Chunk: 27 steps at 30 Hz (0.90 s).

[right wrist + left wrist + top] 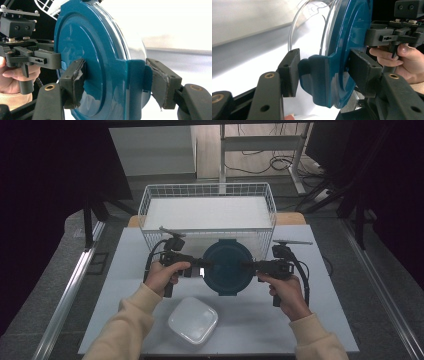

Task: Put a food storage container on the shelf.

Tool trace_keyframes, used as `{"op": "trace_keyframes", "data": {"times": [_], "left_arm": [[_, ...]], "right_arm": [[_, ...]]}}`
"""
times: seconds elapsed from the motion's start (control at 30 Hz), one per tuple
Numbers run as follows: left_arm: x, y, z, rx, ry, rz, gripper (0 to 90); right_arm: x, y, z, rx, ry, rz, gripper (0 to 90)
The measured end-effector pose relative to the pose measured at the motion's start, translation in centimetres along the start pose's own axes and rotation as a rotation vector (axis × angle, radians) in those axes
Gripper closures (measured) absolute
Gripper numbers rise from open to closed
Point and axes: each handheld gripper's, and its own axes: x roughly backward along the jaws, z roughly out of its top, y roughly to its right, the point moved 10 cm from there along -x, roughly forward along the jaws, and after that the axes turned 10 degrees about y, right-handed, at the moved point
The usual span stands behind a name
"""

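A round clear container with a dark teal lid hangs level above the table between my two grippers. My left gripper is shut on the lid's left latch tab. In the left gripper view that gripper has one pad on the tab and the other on the lid, with the clear bowl beyond. My right gripper is shut on the opposite tab. In the right gripper view it clamps the lid from both sides. Each gripper view also shows the other gripper across the lid.
A white wire basket stands just behind the held container. A white square container lies on the pale table near the front edge, between the person's forearms. Dark floor and rails flank the table.
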Motion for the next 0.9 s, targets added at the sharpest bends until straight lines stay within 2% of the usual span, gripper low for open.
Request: {"op": "trace_keyframes", "data": {"times": [0.1, 0.57, 0.9], "left_arm": [[0.5, 0.3, 0.4, -0.008, 0.009, 0.001, 43.8], [2.1, 1.0, 1.7, -0.024, 0.039, -0.006, 43.7], [3.7, 2.2, 3.4, -0.049, 0.066, -0.01, 43.7]], "right_arm": [[0.1, -0.8, 0.6, 0.011, 0.009, 0.007, 33.7], [0.1, -2.7, 2.1, 0.041, 0.013, 0.008, 33.9], [0.5, -4.7, 3.9, 0.073, 0.021, 0.011, 33.9]]}}
